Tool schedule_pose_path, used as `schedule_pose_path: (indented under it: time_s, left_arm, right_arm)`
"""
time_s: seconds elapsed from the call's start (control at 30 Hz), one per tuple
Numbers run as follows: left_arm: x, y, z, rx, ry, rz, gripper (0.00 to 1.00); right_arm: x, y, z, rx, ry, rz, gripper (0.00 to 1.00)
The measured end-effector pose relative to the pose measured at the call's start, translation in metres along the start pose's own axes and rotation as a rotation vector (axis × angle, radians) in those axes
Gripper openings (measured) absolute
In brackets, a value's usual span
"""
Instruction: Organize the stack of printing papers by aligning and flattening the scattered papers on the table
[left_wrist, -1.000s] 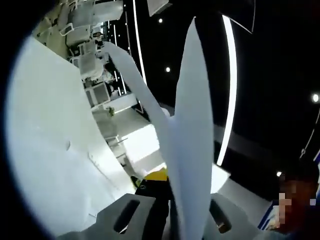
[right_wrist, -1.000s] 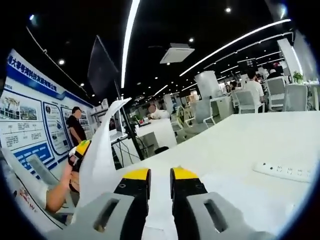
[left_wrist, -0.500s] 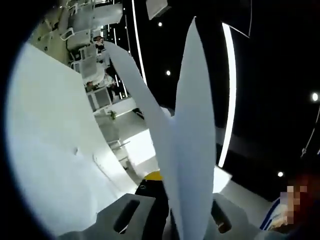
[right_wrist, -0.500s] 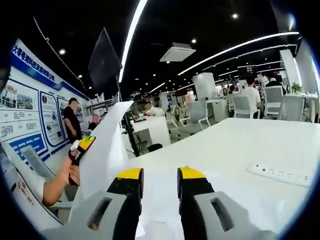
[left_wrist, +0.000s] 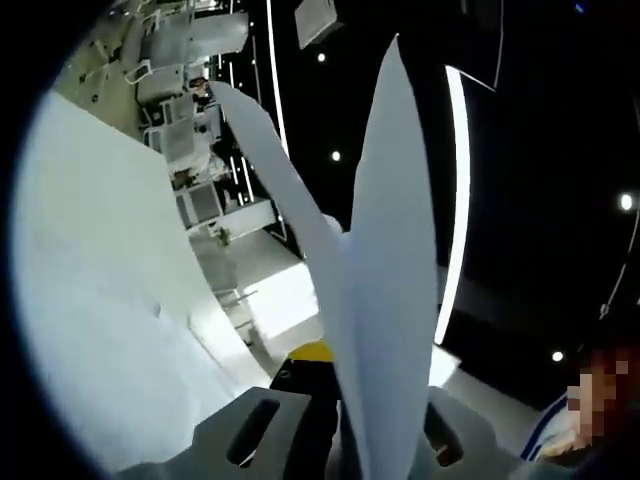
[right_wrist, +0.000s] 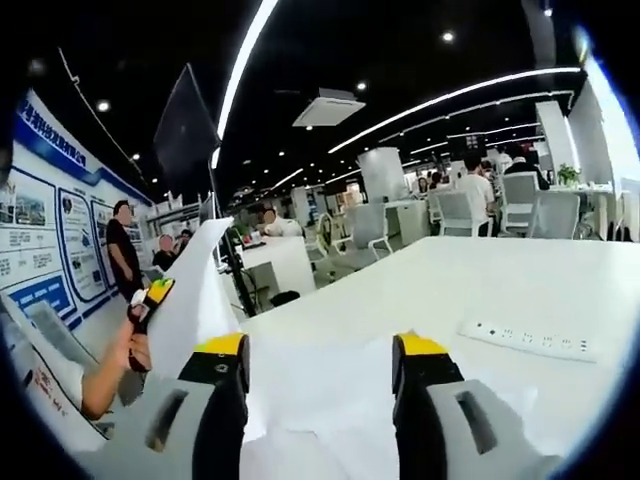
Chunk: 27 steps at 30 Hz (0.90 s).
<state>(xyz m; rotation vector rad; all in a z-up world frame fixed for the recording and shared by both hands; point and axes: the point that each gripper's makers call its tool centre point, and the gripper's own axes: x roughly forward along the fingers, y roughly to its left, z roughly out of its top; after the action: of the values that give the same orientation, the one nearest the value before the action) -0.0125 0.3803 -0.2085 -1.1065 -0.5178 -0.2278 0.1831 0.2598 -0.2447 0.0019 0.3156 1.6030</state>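
White papers (left_wrist: 385, 300) clamped in left gripper (left_wrist: 340, 440), right gripper (right_wrist: 325, 350) jaws apart

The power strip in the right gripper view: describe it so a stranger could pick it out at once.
Start at the big white table stretching ahead of the right gripper. Right of the gripper's open jaws lies the power strip, flat on the tabletop. It is a long, narrow white bar dotted with sockets, unlike the loose papers under the jaws.

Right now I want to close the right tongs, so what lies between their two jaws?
In the right gripper view, the right tongs stand open over white paper on the table; the paper spans the gap between the jaws.
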Motion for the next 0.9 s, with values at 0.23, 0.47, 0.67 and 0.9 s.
schedule_pose_path:
  time_s: [0.23, 0.47, 0.67, 0.9]
  left_arm:
    - [-0.007, 0.000, 0.007, 0.000, -0.015, -0.003, 0.06]
    - [-0.011, 0.002, 0.013, -0.002, -0.022, -0.004, 0.06]
    - [-0.016, 0.004, 0.014, 0.002, -0.022, -0.002, 0.06]
    - [-0.022, 0.008, 0.014, -0.013, -0.014, 0.004, 0.06]
  right_arm:
    - [-0.011, -0.017, -0.009, -0.041, 0.046, -0.100, 0.79]
    - [-0.026, -0.023, -0.014, -0.035, 0.068, -0.141, 0.83]
    - [-0.042, -0.023, -0.018, -0.063, 0.090, -0.181, 0.84]
    - [-0.071, -0.024, -0.020, -0.105, 0.109, -0.262, 0.86]
